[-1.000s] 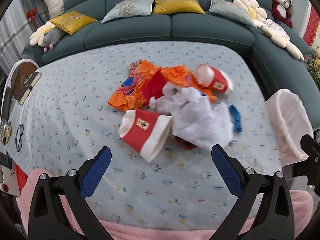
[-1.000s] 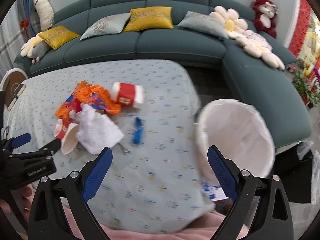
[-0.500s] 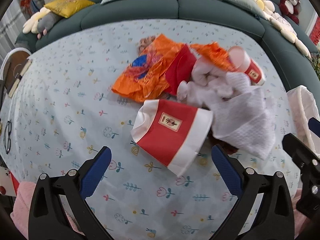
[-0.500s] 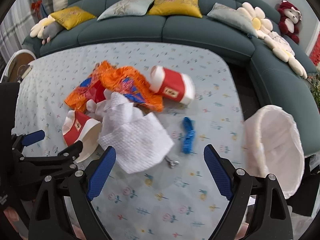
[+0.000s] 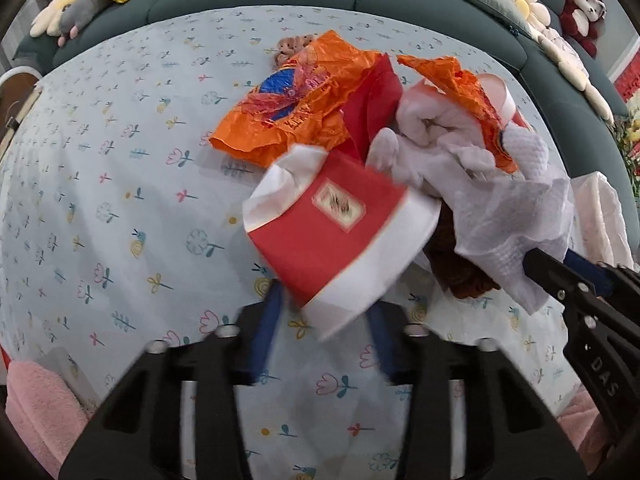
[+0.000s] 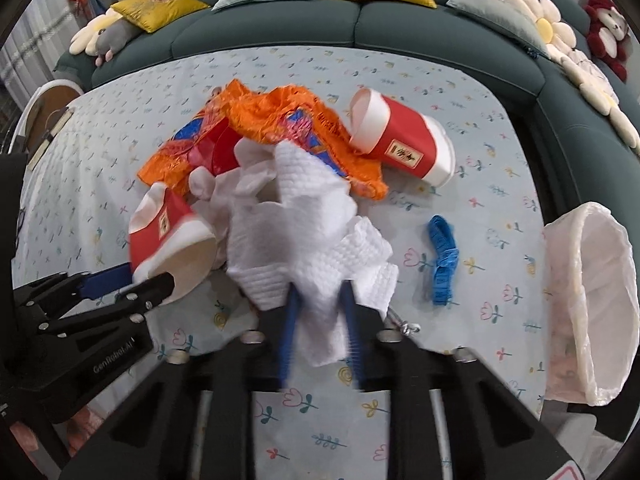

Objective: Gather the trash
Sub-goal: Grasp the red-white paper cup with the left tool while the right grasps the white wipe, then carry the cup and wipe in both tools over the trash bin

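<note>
The trash sat bunched in one heap mid-table, the orange wrapper (image 6: pixel 280 128) and white paper towel (image 6: pixel 304 236) crowding between the two red paper cups (image 6: pixel 400 140). Bare tablecloth (image 5: pixel 112 184) lay wide open to the heap's left. On the right, only the blue strip (image 6: pixel 442 260) lay across the lane to the white-lined bin (image 6: pixel 592 312).

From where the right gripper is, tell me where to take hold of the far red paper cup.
Grip the far red paper cup across its red middle band, coming from above. It lies on its side, wide mouth toward the blue strap; the wall squashes easily, and its narrow end touches the orange wrapper.
</note>
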`<state>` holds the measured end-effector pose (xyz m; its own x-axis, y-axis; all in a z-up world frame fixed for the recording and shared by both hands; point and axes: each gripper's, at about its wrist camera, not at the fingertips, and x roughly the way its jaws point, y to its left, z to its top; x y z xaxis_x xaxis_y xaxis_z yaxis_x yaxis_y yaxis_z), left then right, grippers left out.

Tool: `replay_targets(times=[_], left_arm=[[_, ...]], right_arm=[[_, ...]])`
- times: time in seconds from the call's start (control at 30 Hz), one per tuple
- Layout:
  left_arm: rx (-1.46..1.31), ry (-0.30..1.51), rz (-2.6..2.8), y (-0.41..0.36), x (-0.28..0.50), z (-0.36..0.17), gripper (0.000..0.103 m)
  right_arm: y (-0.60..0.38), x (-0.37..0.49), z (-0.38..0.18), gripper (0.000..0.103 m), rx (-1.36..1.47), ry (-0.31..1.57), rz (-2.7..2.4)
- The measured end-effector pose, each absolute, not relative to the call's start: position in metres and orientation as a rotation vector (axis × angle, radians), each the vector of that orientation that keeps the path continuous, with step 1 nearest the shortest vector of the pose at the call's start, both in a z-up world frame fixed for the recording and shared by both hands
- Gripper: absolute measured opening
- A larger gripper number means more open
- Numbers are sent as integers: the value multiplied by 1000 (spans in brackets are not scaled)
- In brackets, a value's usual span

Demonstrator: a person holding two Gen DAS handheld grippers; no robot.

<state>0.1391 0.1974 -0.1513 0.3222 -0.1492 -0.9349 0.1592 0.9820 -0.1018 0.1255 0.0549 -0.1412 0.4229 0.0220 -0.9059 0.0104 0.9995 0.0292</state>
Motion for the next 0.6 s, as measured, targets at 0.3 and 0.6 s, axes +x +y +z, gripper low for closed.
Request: replay_targets(times=[0.3, 0.6], left_arm=[[-5, 1173, -198, 195, 128, -124, 3], [-3, 1079, -241, 166, 112, -72, 3]], right_arm=[[53, 112, -110, 6, 40, 1067, 34], [24, 92, -50, 6, 86, 926, 9]])
